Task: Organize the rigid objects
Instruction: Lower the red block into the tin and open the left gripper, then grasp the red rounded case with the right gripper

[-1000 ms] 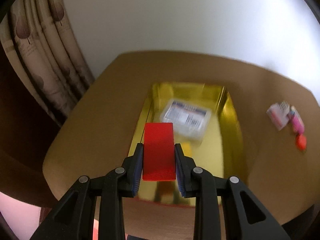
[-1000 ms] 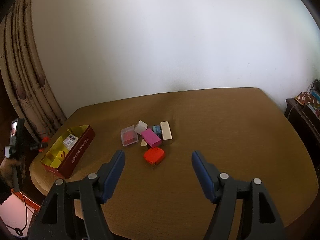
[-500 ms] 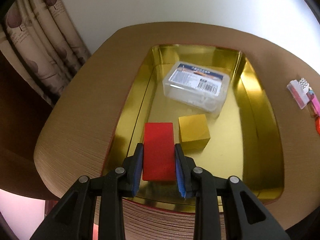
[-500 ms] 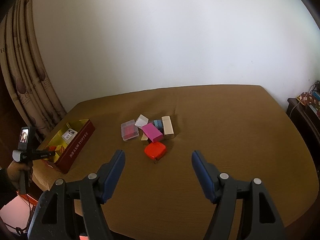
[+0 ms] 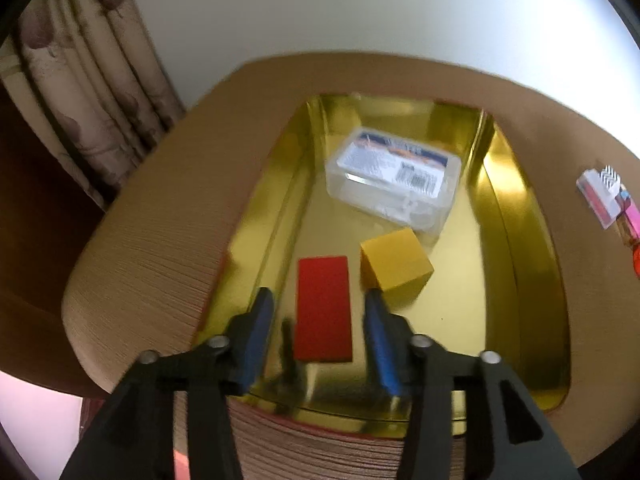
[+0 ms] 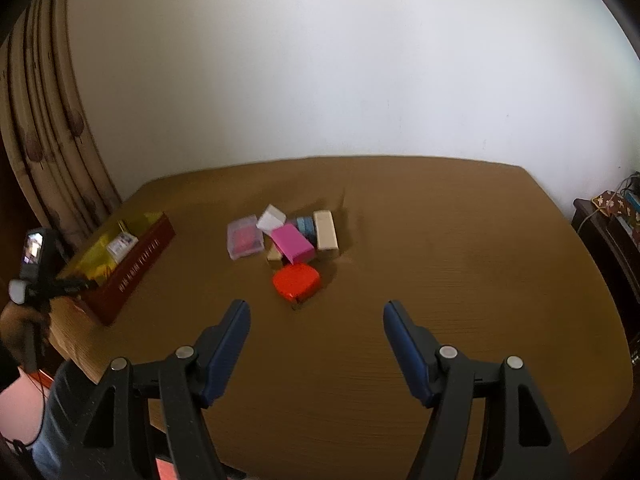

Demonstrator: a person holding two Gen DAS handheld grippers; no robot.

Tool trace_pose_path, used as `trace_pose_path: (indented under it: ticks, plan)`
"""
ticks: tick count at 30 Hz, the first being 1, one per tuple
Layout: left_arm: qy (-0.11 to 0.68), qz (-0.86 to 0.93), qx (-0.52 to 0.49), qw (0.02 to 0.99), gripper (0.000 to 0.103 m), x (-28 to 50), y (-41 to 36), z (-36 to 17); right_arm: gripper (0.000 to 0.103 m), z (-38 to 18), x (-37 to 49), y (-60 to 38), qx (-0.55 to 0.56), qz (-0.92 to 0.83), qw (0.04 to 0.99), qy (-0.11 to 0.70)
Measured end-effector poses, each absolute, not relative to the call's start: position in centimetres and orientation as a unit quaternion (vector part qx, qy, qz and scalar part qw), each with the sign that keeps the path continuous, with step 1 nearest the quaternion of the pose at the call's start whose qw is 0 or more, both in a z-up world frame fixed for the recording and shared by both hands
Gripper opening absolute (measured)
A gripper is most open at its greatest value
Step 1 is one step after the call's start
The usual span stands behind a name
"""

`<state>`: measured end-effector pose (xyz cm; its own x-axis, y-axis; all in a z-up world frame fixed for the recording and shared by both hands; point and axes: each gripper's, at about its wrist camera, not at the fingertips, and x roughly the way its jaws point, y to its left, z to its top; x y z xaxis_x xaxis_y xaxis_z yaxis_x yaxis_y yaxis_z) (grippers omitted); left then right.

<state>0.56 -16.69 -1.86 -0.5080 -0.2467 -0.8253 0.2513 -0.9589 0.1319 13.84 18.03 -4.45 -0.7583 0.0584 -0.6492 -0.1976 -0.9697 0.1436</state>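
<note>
Brown table (image 6: 440, 280) bearing, near its left edge, an open tin (image 5: 516, 240) with a gold interior. Inside the tin, far end: clear plastic box (image 5: 394, 174) with printed label; nearer: yellow cube (image 5: 396, 268); just left of the cube: red block (image 5: 323, 308), lying flat. Left gripper (image 5: 318, 330), fingers spread, stands either side of the red block with a gap on each side. Right gripper (image 6: 316, 344), fingers wide apart, hangs over bare table, well short of a cluster of small boxes (image 6: 292, 242).
</note>
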Motion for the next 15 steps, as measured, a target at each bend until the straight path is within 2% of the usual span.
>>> trace_pose_path:
  ticks: [2,3,5,6,7,11,15]
  plan:
    - [0.005,-0.885,0.443,0.145,0.058,1.7,-16.5,-0.4,0.071,-5.7,13.4,18.1,-0.355,0.927,0.063,0.100]
    - [0.006,-0.892,0.428,0.147,0.065,2.2,-16.5,0.3,0.071,-6.3,13.1,18.1,-0.358,0.926,0.065,0.096]
    - [0.016,-0.912,0.384,0.144,0.071,3.9,-16.4,2.2,0.071,-7.7,12.2,17.9,-0.369,0.923,0.059,0.090]
    - [0.023,-0.919,0.367,0.140,0.082,4.7,-16.3,3.0,0.071,-8.2,11.6,17.7,-0.375,0.921,0.050,0.088]
    - [0.029,-0.925,0.353,0.138,0.088,5.4,-16.3,3.6,0.071,-8.6,10.9,17.5,-0.380,0.920,0.040,0.082]
    - [0.039,-0.941,0.316,0.113,0.090,8.3,-15.4,5.3,0.071,-10.2,6.7,16.2,-0.410,0.910,-0.004,0.056]
    - [0.059,-0.945,0.307,0.093,0.094,10.4,-14.6,5.3,0.071,-11.8,2.7,15.7,-0.431,0.899,0.012,0.071]
